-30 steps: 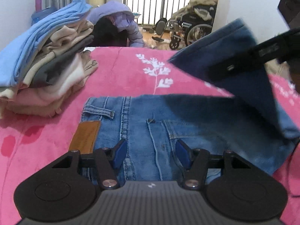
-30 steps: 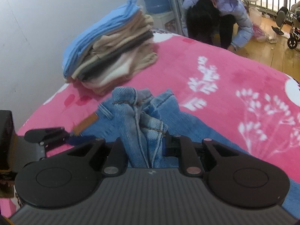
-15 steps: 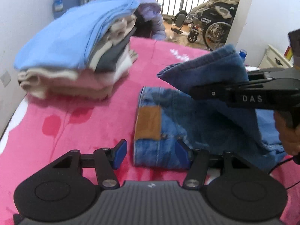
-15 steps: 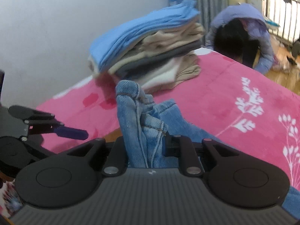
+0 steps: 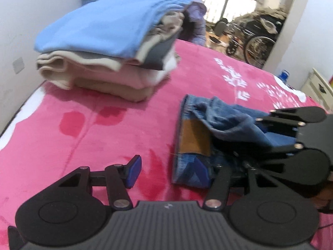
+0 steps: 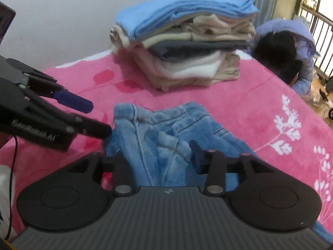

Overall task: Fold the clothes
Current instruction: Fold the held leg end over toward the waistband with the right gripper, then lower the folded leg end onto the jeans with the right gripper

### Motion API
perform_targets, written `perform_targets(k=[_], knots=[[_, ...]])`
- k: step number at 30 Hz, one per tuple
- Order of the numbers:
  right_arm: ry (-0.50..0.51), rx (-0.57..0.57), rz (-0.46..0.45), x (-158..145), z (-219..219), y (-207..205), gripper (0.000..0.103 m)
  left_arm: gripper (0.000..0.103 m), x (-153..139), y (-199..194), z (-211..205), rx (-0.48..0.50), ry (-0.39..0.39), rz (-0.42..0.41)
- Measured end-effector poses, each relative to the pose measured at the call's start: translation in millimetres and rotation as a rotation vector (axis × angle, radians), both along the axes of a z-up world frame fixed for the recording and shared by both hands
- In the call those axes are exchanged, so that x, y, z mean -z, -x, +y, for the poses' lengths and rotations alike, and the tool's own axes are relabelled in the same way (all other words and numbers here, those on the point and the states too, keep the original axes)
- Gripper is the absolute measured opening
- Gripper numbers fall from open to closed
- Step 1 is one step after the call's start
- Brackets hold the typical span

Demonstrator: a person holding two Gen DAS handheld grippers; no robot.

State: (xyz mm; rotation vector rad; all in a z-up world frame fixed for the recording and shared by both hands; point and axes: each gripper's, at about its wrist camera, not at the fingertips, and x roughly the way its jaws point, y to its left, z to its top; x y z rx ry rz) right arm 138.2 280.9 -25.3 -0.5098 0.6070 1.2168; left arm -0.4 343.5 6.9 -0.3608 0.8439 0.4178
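Jeans (image 6: 158, 145) lie part-folded on pink blanket (image 5: 87, 129) w/ R gripper (image 6: 164, 162) pinching a bunched end & L gripper (image 5: 174, 170) spread empty beside waistband: lay fold flush, edges aligned, before moving to folded stack (image 5: 104, 48) beyond.

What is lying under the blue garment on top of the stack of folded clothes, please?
Under the blue garment the stack shows beige, grey and white folded layers on the pink blanket. Only their edges show; what each garment is stays hidden.
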Motion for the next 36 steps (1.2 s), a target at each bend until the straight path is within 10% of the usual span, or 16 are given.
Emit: perform_targets(k=[10, 16, 28, 36], knots=[[-0.113, -0.148, -0.118, -19, -25, 24, 0.086, 0.057, -15, -3, 16, -0.088, -0.042, -0.027], [-0.168, -0.241, 0.145, -41, -69, -10, 0.084, 0.057, -23, 2, 11, -0.077, -0.031, -0.056], [-0.118, -0.167, 0.310, -19, -57, -44, 0.055, 0.056, -22, -2, -20, 0.119, 0.151, -0.109], [-0.118, -0.157, 0.384, -1, -39, -43, 0.007, 0.031, -3, -2, -12, 0.096, 0.220, -0.093]])
